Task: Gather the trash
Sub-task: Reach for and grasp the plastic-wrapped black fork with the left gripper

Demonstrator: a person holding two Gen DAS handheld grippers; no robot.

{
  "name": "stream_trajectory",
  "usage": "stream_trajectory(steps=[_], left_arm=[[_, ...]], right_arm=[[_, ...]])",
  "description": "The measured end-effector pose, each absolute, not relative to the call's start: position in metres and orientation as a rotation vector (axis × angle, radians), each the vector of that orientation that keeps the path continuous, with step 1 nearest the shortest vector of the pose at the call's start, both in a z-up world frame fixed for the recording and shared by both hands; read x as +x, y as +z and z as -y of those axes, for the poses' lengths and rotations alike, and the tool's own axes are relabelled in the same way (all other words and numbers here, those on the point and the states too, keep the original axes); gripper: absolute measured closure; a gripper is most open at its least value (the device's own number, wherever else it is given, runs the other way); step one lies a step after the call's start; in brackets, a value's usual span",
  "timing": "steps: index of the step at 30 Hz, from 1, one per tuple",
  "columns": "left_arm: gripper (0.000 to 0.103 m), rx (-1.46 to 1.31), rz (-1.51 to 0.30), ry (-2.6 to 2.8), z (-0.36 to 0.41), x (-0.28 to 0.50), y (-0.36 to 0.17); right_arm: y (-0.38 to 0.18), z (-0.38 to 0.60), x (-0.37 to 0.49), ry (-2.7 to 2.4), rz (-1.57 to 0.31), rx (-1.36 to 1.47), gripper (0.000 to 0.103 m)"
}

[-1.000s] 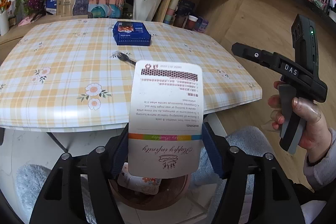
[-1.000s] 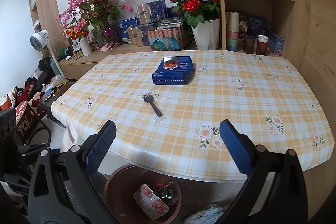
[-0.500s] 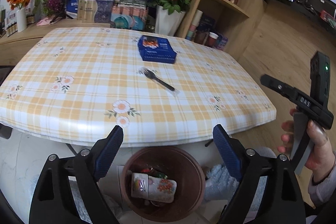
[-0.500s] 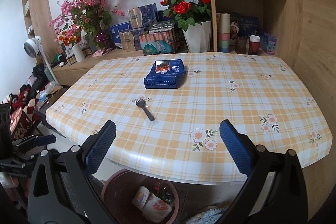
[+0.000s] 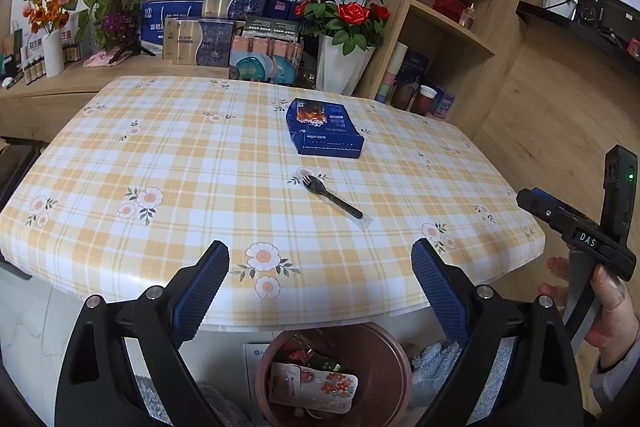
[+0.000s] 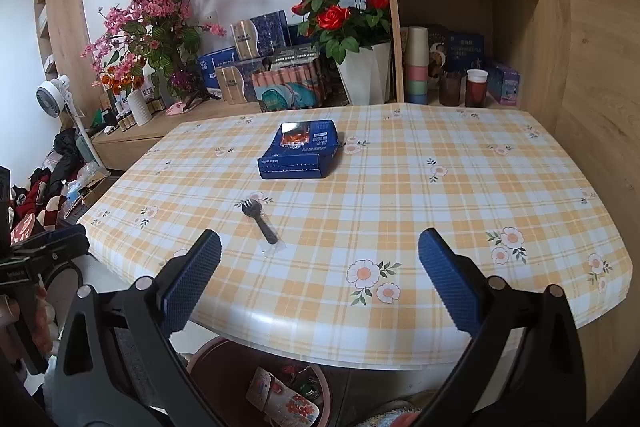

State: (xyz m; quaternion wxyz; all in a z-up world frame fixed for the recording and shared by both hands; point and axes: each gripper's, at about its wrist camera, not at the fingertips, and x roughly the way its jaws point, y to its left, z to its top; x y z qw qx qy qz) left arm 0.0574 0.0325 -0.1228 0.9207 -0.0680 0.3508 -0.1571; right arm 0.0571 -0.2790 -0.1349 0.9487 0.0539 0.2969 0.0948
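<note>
A black plastic fork in a clear wrapper lies mid-table; it also shows in the right wrist view. A blue box lies beyond it, also in the right wrist view. A brown bin stands on the floor under the table's near edge and holds a white flowered packet and other wrappers; the bin shows in the right wrist view too. My left gripper is open and empty above the bin. My right gripper is open and empty at the near edge; its body shows in the left wrist view.
The table has a yellow checked cloth. Behind it stand a vase of red roses, stacked boxes, pink blossoms and a wooden shelf with cups. Clothes and a fan are at the left.
My left gripper opened and dropped the white packet into the bin, then rose and moved toward the table. My right gripper rose a little.
</note>
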Motion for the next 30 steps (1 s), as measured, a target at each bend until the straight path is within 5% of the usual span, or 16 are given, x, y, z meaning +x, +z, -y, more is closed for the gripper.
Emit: stream_trajectory(steps=[11,18,30], left_arm=[[0.013,-0.155,-0.821,-0.342,-0.005,0.106,-0.154],[0.034,-0.141,-0.921,-0.325,0.043,0.165,-0.192],[0.043,-0.086,-1.031,-0.135,0.081,0.250,-0.246]], right_arm=[[-0.176,0.285,0.102,0.210,-0.736,0.118,0.006],[-0.202,0.304,0.132,0.150,-0.777,0.148,0.006],[-0.219,0.345,0.163,0.112,-0.787,0.179,0.006]])
